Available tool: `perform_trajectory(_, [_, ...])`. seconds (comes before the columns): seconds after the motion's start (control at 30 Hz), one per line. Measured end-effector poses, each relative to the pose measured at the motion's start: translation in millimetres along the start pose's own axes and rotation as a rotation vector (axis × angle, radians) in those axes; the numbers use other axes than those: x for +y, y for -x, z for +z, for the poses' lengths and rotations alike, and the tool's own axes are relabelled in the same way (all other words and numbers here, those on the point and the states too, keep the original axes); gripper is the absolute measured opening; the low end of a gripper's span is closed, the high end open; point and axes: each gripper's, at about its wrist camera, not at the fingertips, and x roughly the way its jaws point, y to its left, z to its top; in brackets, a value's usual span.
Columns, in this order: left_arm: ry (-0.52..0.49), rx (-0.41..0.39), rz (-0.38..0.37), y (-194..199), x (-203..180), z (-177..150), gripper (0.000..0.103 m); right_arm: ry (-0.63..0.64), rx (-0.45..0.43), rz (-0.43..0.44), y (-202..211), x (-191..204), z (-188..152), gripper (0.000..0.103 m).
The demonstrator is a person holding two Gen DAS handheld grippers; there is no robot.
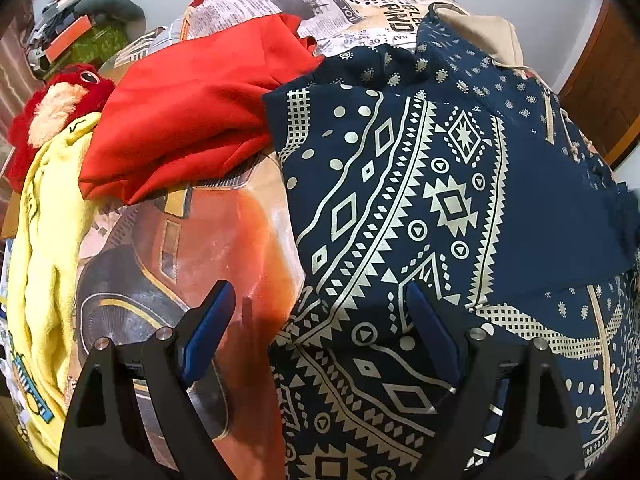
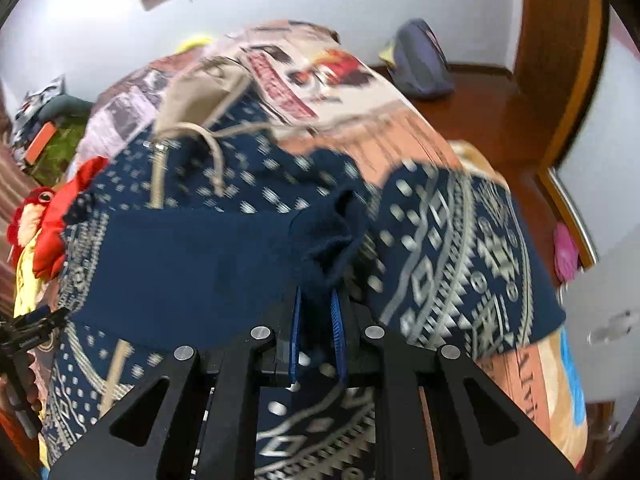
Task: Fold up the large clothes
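A navy hoodie with a cream geometric print (image 1: pixel 420 208) lies spread on the bed, its beige-lined hood (image 1: pixel 476 28) at the far end. My left gripper (image 1: pixel 320 300) is open and empty, just above the hoodie's left edge. In the right wrist view my right gripper (image 2: pixel 316 308) is shut on a plain navy sleeve cuff (image 2: pixel 332 232) of the hoodie (image 2: pixel 460 248) and holds it lifted over the body. The hood and drawstrings (image 2: pixel 200 92) show further back.
The bed has a printed cover (image 1: pixel 240 220) with a car picture. A red garment (image 1: pixel 192 120), a yellow garment (image 1: pixel 44 248) and a red plush toy (image 1: pixel 60 100) lie at the left. A wooden floor (image 2: pixel 500 100), a grey bag (image 2: pixel 424 60) and a door frame (image 2: pixel 560 60) are at the right.
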Motion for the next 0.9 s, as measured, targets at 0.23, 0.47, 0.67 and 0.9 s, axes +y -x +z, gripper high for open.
perform_trajectory(0.23, [-0.019,0.004,0.032,5.6,-4.3,0.2,0.087,-0.064,0.034,0.009,8.5,-26.5,-7.6,0.013])
perform_trajectory(0.47, [-0.06,-0.055,0.0,40.6,-24.0,2.3,0.087,-0.142,-0.055,0.022,53.1,-47.4,-2.8,0.059])
perform_trajectory(0.67, [-0.108,-0.178,-0.063,92.2,-53.9,17.4,0.087,-0.202,-0.149,0.02,94.2,-70.1,9.9,0.082])
perform_trajectory(0.9, [-0.158,-0.259,-0.154,123.4,-96.2,27.6,0.088,-0.344,-0.116,-0.002,89.0,-122.4,-2.8,0.083])
